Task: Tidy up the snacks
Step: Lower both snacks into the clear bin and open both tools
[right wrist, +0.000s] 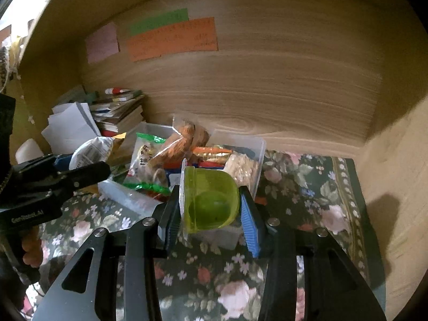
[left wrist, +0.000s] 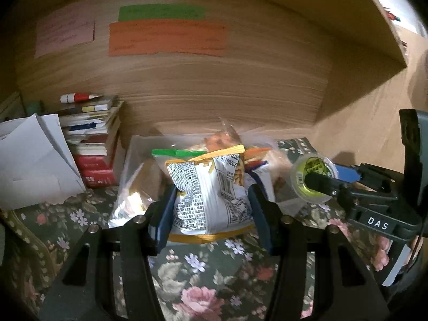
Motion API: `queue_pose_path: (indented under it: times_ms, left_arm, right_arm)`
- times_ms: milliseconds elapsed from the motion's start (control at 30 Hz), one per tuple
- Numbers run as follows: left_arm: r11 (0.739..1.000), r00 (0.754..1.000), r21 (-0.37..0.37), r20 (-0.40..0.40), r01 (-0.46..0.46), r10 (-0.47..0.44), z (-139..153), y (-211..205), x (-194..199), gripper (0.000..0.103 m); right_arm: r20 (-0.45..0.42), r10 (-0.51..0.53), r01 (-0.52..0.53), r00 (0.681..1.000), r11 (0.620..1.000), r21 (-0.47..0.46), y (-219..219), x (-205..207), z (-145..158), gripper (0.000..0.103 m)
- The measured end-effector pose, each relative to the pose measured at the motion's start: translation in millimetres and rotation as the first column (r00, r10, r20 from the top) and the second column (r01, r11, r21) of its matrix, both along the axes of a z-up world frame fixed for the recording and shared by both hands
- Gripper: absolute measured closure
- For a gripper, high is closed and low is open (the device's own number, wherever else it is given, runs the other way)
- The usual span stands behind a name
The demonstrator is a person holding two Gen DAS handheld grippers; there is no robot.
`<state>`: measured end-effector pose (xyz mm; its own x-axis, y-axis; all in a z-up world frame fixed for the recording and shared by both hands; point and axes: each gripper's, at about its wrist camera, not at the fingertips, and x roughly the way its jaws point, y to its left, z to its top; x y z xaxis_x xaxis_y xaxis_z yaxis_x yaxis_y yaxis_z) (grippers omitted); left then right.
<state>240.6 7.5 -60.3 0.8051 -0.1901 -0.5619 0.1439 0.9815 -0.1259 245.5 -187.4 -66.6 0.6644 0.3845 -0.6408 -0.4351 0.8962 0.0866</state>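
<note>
My left gripper is shut on a white-and-yellow snack bag, held above the floral cloth; the same bag shows at the left of the right wrist view. My right gripper is shut on a green jelly cup lying on its side between the pads; that cup appears at the right of the left wrist view. Behind both stands a clear plastic bin filled with several snack packets.
A wooden back wall carries pink, green and orange paper notes. A stack of books and loose white papers sit at the left. The floral cloth covers the shelf floor; a wooden side wall stands at right.
</note>
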Motion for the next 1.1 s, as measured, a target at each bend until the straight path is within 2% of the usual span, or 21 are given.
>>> queue_pose_path:
  times_ms: [233,567,667,800,833,967,1100]
  left_arm:
    - [1.0,1.0,0.013,-0.018,-0.02,0.02,-10.5,4.4,21.9,0.049]
    - [0.999,0.999,0.048,-0.031,-0.02,0.022,-24.6,-4.0,41.4,0.048]
    - [0.999,0.998,0.034,-0.055,-0.012,0.014,-27.3,-3.7,43.0,0.041]
    - [1.0,0.999,0.019,-0.051,-0.012,0.013,-22.8,-3.5,38.7,0.035]
    - [1.0,0.999,0.014,-0.044,-0.009,0.009,-19.9,-3.5,35.4,0.035]
    - [1.0,1.0,0.002,-0.018,-0.005,0.005,-9.0,-2.5,23.8,0.035]
    - [1.0,0.999,-0.007,0.043,-0.016,0.016,10.3,-0.2,2.5,0.035]
  right_arm:
    - [-0.036,0.013,-0.014,0.999,0.999,-0.035,10.9,25.3,-15.9,0.065]
    - [-0.05,0.012,-0.015,0.999,0.998,-0.059,14.7,33.9,-26.3,0.065]
    - [-0.056,0.004,-0.008,0.998,0.997,-0.072,14.8,35.0,-26.6,0.063]
    - [-0.045,-0.007,0.003,0.999,0.996,-0.094,11.9,30.9,-23.8,0.059]
    - [-0.044,-0.01,0.006,0.999,0.996,-0.092,10.2,29.9,-22.5,0.054]
    - [-0.02,-0.014,0.013,1.0,0.997,-0.071,1.8,20.9,-10.9,0.053]
    - [0.024,-0.021,0.022,0.999,0.999,-0.044,-3.6,6.1,8.1,0.053]
